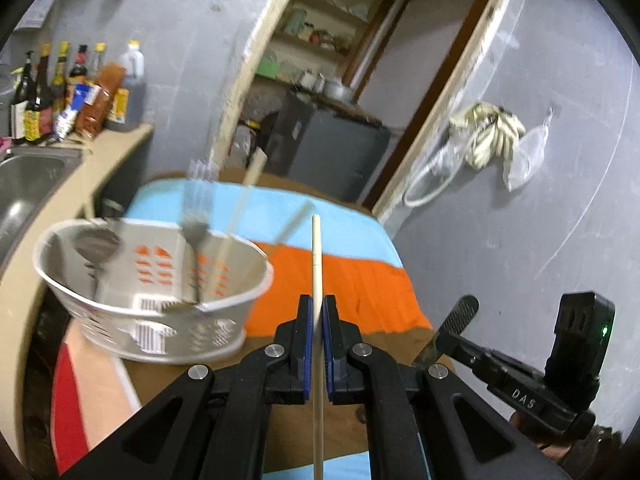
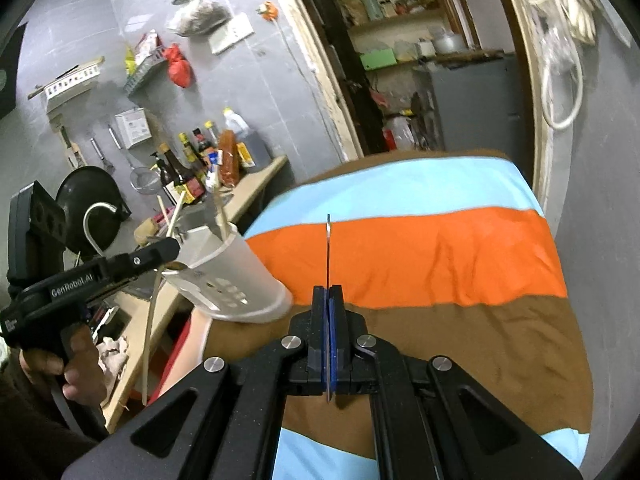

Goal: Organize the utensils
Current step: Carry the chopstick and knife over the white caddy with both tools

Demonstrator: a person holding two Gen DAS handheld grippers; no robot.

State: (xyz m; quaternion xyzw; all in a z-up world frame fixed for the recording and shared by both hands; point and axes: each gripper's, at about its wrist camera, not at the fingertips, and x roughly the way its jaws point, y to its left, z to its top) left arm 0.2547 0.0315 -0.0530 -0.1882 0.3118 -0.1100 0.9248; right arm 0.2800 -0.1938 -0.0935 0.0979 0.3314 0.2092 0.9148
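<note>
My left gripper (image 1: 316, 300) is shut on a pale wooden chopstick (image 1: 316, 256) that sticks up past its blue pads. In the right wrist view the same gripper (image 2: 172, 245) holds the chopstick (image 2: 150, 328) hanging beside a white perforated utensil holder (image 2: 228, 276). That holder (image 1: 152, 292) sits at the table's left edge with a spoon (image 1: 96, 244), a fork (image 1: 194, 232) and chopsticks in it. My right gripper (image 2: 328, 290) is shut on a thin metal utensil (image 2: 328, 252), seen edge-on, so I cannot tell its kind. From the left wrist view the right gripper (image 1: 460, 316) is low on the right.
A cloth striped blue, orange and brown (image 2: 420, 256) covers the table. A bare forearm with a red sleeve (image 1: 92, 380) shows below the holder. A sink (image 1: 28, 184) and sauce bottles (image 1: 72, 92) line the counter on the left. A doorway (image 1: 360, 80) opens behind.
</note>
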